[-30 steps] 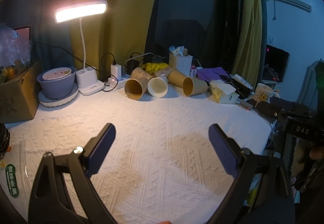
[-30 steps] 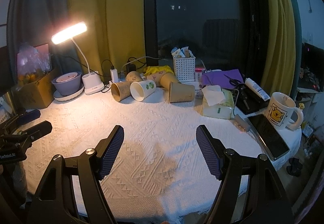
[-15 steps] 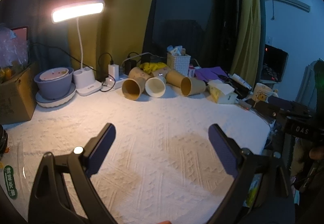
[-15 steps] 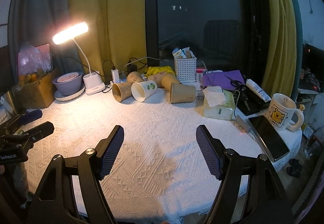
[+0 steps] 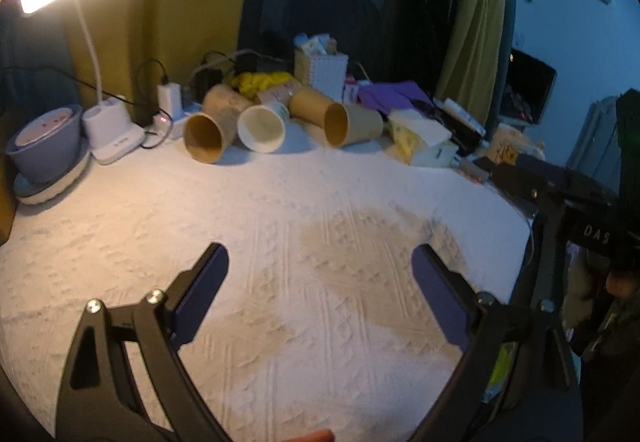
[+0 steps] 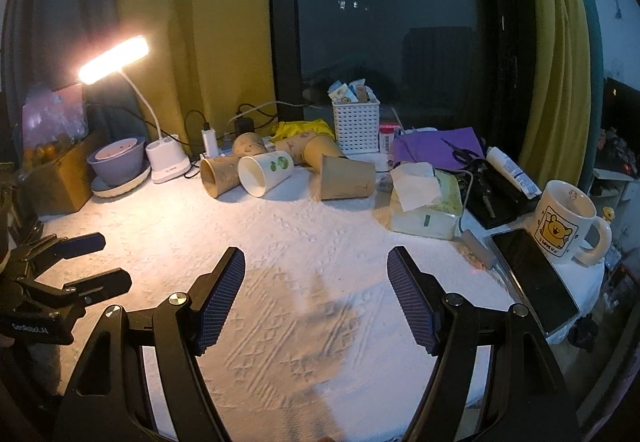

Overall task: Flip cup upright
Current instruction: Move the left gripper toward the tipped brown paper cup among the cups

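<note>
Several paper cups lie on their sides at the back of the white tablecloth: a brown cup [image 5: 208, 132] [image 6: 219, 175], a white cup with a green print [image 5: 263, 126] [image 6: 265, 172], and a brown cup [image 5: 350, 124] [image 6: 346, 177] to the right, with more brown cups behind them. My left gripper [image 5: 318, 266] is open and empty, above the cloth well in front of the cups. It also shows at the left edge of the right wrist view [image 6: 96, 260]. My right gripper [image 6: 316, 270] is open and empty, also short of the cups.
A lit desk lamp [image 6: 166, 162], a purple bowl on a plate [image 6: 118, 162] and a cardboard box [image 6: 60, 182] stand at the back left. A white basket [image 6: 355, 126], tissue pack [image 6: 426, 208], phone [image 6: 534, 278] and bear mug [image 6: 566, 226] are at the right.
The left gripper has moved forward and lower toward the cups, which look larger in its view. The right gripper has barely moved. Both stay open.
</note>
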Available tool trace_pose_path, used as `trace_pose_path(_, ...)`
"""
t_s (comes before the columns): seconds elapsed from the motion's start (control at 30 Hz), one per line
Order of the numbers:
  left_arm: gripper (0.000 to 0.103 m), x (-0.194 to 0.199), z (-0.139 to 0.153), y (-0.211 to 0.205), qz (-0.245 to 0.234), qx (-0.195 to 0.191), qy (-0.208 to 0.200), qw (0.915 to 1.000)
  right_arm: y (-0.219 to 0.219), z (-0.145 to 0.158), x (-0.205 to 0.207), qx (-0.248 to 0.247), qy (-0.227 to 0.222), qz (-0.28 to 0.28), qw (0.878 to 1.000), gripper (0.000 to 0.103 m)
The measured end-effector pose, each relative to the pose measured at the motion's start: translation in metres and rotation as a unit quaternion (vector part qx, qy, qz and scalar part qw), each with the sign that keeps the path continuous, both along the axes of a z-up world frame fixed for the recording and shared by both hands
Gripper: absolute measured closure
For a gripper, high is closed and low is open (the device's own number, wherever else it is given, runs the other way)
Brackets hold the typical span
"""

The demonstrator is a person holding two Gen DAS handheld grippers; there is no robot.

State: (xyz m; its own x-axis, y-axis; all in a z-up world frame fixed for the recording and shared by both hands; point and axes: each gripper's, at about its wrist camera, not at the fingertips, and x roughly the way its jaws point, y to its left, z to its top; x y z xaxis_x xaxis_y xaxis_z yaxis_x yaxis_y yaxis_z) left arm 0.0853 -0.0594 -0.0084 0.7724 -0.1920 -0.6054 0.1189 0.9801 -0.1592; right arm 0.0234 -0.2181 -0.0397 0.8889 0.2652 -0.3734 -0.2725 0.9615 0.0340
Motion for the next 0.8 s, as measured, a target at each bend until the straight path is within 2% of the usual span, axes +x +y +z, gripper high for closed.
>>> trace_pose_path(0.07,0.009,0.01,0.0,0.0,-0.01,-0.019,0.011,0.9997,-0.004,-0.001,0.009,0.002,0.005,-0.002,1.0,0.027)
trace_pose_path(0.3,0.009,0.054,0.001,-0.009,-0.014,-0.011,0.039,0.9991,-0.016,0.009,0.042,0.008,0.01,0.001,1.0,0.027)
trace_pose_path(0.53,0.009,0.106,-0.005,-0.022,-0.029,-0.032,0.081,0.9958,-0.029,0.019,0.081,0.003,0.017,0.001,1.0,0.027)
trace_pose_path(0.67,0.009,0.138,-0.009,-0.028,-0.023,-0.041,0.106,0.9932,-0.034,0.022,0.109,-0.007,0.03,0.007,1.0,0.027)
trace_pose_path(0.8,0.009,0.163,-0.006,-0.03,-0.012,-0.053,0.115,0.9918,-0.036,0.025,0.135,-0.018,0.036,0.015,0.999,0.027)
